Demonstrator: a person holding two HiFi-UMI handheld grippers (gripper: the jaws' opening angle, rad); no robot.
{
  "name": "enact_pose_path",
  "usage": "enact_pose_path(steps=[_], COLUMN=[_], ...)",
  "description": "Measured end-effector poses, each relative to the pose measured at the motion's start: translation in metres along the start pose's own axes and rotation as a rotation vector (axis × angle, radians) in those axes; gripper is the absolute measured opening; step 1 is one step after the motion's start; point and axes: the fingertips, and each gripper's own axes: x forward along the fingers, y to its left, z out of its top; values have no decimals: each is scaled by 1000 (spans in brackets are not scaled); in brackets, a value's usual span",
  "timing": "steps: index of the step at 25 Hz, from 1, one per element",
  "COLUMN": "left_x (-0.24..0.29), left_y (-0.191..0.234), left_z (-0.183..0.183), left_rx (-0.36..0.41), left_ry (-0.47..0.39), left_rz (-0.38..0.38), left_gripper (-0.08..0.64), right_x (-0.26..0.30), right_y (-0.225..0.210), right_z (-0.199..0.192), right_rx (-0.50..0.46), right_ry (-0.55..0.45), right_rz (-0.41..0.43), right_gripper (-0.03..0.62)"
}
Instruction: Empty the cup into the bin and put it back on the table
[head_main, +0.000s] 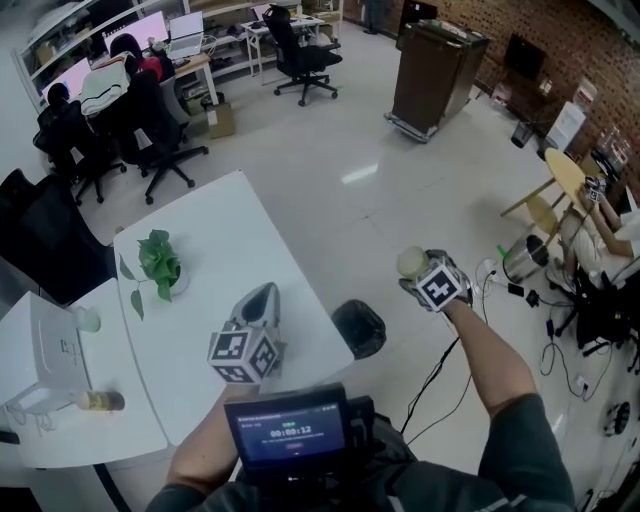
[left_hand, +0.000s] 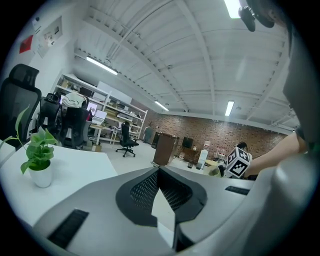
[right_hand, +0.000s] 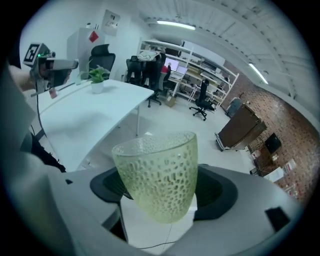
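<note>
A pale yellow-green dimpled cup (right_hand: 157, 180) sits upright between the jaws of my right gripper (right_hand: 160, 197), which is shut on it. I see nothing inside the cup. In the head view the cup (head_main: 411, 262) and right gripper (head_main: 425, 276) hang over the floor, up and to the right of the black bin (head_main: 358, 328). The bin stands beside the corner of the white table (head_main: 215, 240). My left gripper (head_main: 260, 300) hovers over that table's near end. Its pads (left_hand: 172, 187) meet at the tips with nothing between them.
A small potted plant (head_main: 160, 262) stands on the table left of the left gripper. An adjoining table at the left holds a white device (head_main: 50, 350) and a lying bottle (head_main: 100, 400). Cables (head_main: 500, 280) trail on the floor at the right. Office chairs (head_main: 150, 130) stand behind.
</note>
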Motion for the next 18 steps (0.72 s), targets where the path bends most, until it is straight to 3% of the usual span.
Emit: enact_pose_path(steps=[9, 18], left_x=[34, 62], left_y=[-12, -26], left_z=[0, -11], left_rx=[26, 25], left_ry=[3, 30], left_rz=[-7, -21], left_gripper=[0, 0], right_x=[8, 6], right_y=[-3, -4], right_z=[-18, -24], right_rx=[-142, -376], right_ry=[141, 251], right_rz=[-23, -87], right_gripper=[396, 396])
